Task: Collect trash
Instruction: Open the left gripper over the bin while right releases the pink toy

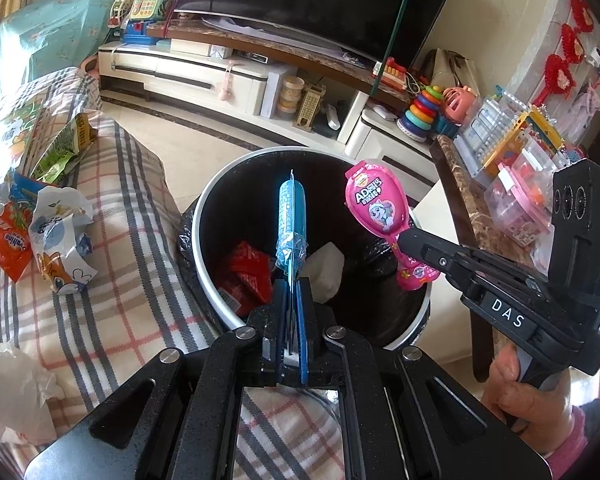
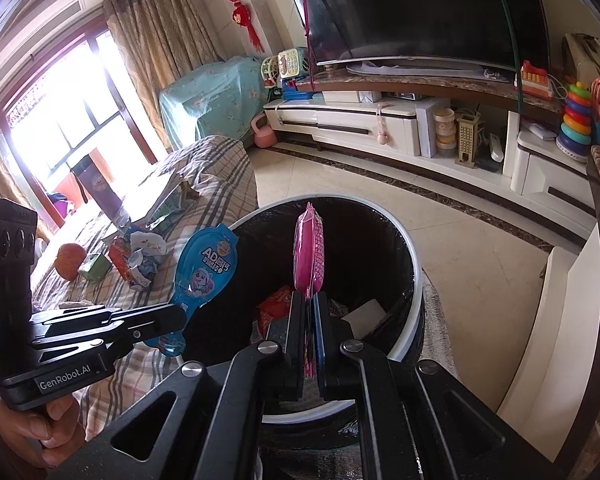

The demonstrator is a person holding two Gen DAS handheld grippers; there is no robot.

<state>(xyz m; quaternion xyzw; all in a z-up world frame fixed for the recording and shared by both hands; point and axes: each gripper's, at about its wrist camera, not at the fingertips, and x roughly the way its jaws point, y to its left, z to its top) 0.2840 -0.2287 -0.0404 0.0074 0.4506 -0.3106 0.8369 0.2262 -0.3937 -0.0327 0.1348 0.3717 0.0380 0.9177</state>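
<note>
My left gripper (image 1: 292, 284) is shut on a blue candy package (image 1: 290, 216), held edge-on over the open bin (image 1: 220, 208). It also shows in the right wrist view (image 2: 208, 264), with the left gripper (image 2: 176, 318) at the bin's left rim. My right gripper (image 2: 310, 300) is shut on a pink candy package (image 2: 310, 248) over the bin (image 2: 410, 308). The pink package (image 1: 374, 208) and right gripper (image 1: 404, 244) show at the bin's right rim. Red wrapper (image 1: 246, 276) and white paper (image 1: 324, 270) lie inside the bin.
More wrappers (image 1: 40, 228) and a tissue (image 1: 12, 384) lie on the plaid-covered sofa (image 1: 140, 264) to the left. An orange (image 2: 71, 266) sits further along it. A marble-topped table (image 1: 456, 200) with toy boxes stands right of the bin. The TV stand (image 2: 360, 124) is behind.
</note>
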